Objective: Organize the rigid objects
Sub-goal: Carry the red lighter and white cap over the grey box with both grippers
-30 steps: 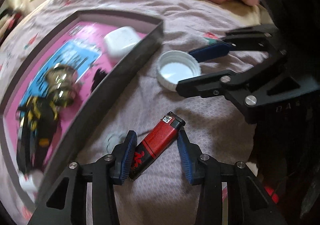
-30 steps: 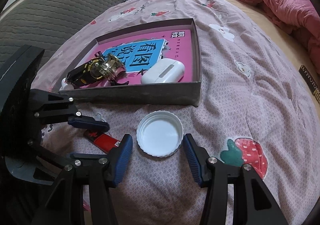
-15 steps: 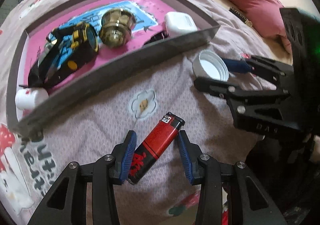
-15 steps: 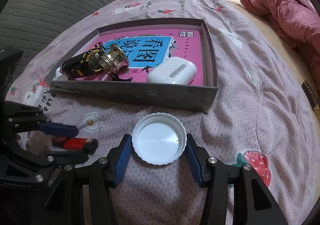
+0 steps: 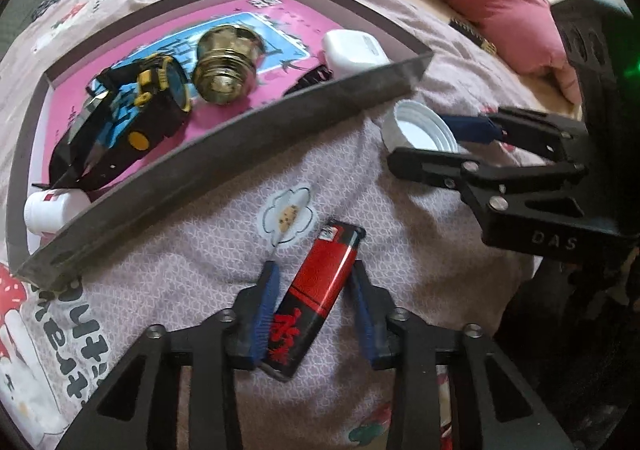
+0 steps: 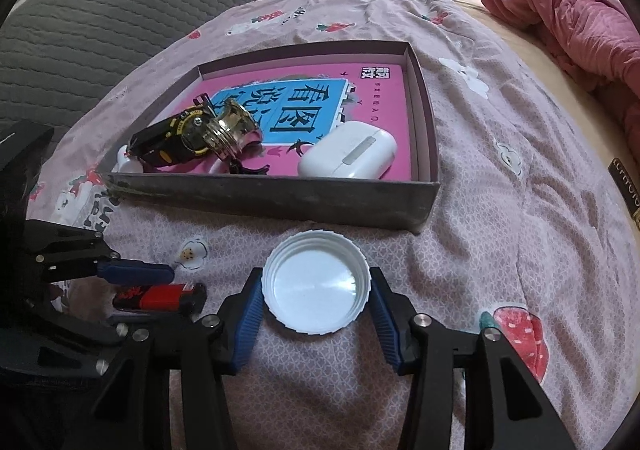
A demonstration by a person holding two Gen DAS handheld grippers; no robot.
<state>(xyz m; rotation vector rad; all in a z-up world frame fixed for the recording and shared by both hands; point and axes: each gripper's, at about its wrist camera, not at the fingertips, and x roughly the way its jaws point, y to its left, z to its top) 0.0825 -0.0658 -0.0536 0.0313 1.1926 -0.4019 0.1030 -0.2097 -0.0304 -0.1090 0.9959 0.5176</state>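
The right gripper straddles a white cap lying open side up on the bed, blue pads beside its rim. Left, a red lighter lies between the left gripper jaws, which are closing. Behind, a box holds an earbud case.

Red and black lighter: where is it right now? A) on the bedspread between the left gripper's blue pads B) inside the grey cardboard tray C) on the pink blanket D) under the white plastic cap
A: the red and black lighter lies on the patterned bedspread between the closing left gripper pads, outside the grey tray.
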